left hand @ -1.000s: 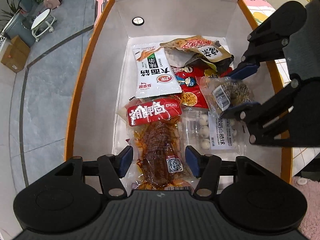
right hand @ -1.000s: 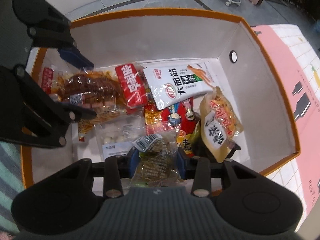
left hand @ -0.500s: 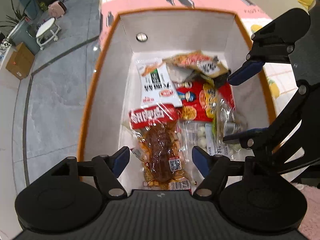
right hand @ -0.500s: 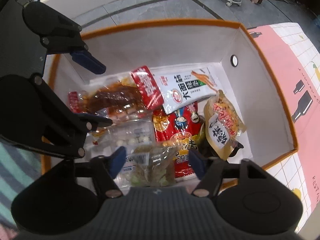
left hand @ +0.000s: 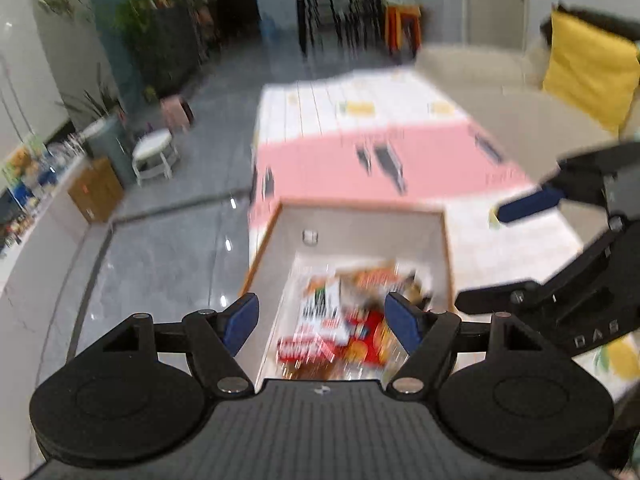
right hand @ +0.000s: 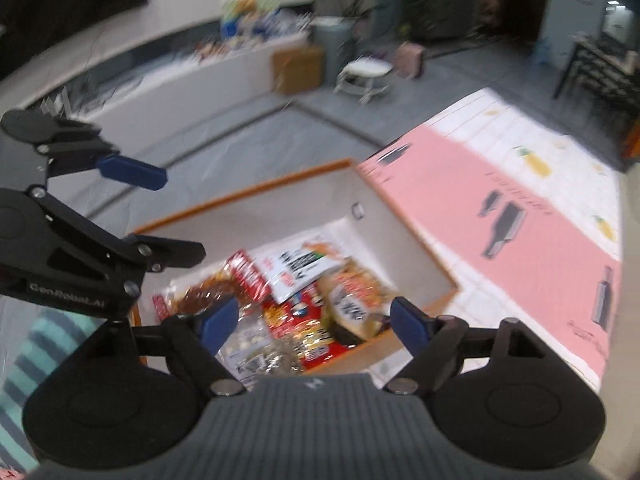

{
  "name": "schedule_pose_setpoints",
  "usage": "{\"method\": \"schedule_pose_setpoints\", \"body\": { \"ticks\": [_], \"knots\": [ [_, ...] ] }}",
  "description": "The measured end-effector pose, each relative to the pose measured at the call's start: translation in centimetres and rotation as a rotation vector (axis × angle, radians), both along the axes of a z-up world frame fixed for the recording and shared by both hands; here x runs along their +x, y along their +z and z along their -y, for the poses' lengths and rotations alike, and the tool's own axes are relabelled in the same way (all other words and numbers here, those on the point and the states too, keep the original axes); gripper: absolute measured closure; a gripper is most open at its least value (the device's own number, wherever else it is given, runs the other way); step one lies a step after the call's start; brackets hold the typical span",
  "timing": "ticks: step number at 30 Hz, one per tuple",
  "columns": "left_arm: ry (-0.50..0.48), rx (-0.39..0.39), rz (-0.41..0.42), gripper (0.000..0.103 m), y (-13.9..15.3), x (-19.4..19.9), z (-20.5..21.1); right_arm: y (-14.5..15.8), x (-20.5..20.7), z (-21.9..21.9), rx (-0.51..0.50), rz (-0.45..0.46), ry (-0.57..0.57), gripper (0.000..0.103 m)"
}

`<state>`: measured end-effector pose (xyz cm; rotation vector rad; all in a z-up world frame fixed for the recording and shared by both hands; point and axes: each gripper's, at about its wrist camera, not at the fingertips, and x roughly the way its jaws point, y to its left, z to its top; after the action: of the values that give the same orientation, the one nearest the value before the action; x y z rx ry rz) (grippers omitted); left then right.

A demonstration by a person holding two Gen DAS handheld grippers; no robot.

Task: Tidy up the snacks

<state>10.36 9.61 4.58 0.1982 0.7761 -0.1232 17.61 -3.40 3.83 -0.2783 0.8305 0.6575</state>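
Observation:
A white box with an orange rim (left hand: 360,224) (right hand: 248,194) sits on the floor and holds several snack packets (left hand: 352,320) (right hand: 304,300): a white one, red ones, a brown meat pack and a clear bag. My left gripper (left hand: 322,320) is open and empty, well above the box. My right gripper (right hand: 310,320) is open and empty, also above the box. Each gripper shows in the other's view, the right one (left hand: 560,240) and the left one (right hand: 80,216). Both views are blurred.
A pink and white play mat (left hand: 380,152) (right hand: 520,208) lies beside the box on grey tiles. A beige sofa with a yellow cushion (left hand: 588,68) stands at the right. A small white stool (left hand: 154,156) and a cardboard box (left hand: 96,190) stand farther off.
Both grippers have lifted up and away from the box. A second ago the right gripper was shut on the clear bag; it let it go into the box and opened.

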Motion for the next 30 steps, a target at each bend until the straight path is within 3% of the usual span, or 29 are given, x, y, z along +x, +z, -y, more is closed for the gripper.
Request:
{"method": "schedule_pose_setpoints", "body": {
  "ticks": [8, 16, 21, 24, 30],
  "knots": [
    [0.067, -0.082, 0.230, 0.020, 3.7, -3.6, 5.0, 3.6, -5.9, 7.0, 0.099, 0.195, -0.190, 0.013],
    [0.158, -0.174, 0.318, 0.021, 3.4, -6.3, 8.6, 4.2, -11.6, 11.9, 0.129, 0.361, -0.410, 0.008],
    [0.174, -0.147, 0.314, 0.019, 1.3, -7.2, 10.1, 3.1, -14.2, 13.2, 0.175, 0.437, -0.503, 0.006],
    [0.158, -0.080, 0.312, 0.018, 0.1, -8.1, 11.1, 2.0, -15.2, 14.2, 0.190, 0.406, -0.531, 0.006],
    [0.159, -0.118, 0.226, 0.018, -2.2, -8.2, 11.3, -1.1, -15.6, 14.6, 0.146, 0.341, -0.570, 0.006]
  ]
}}
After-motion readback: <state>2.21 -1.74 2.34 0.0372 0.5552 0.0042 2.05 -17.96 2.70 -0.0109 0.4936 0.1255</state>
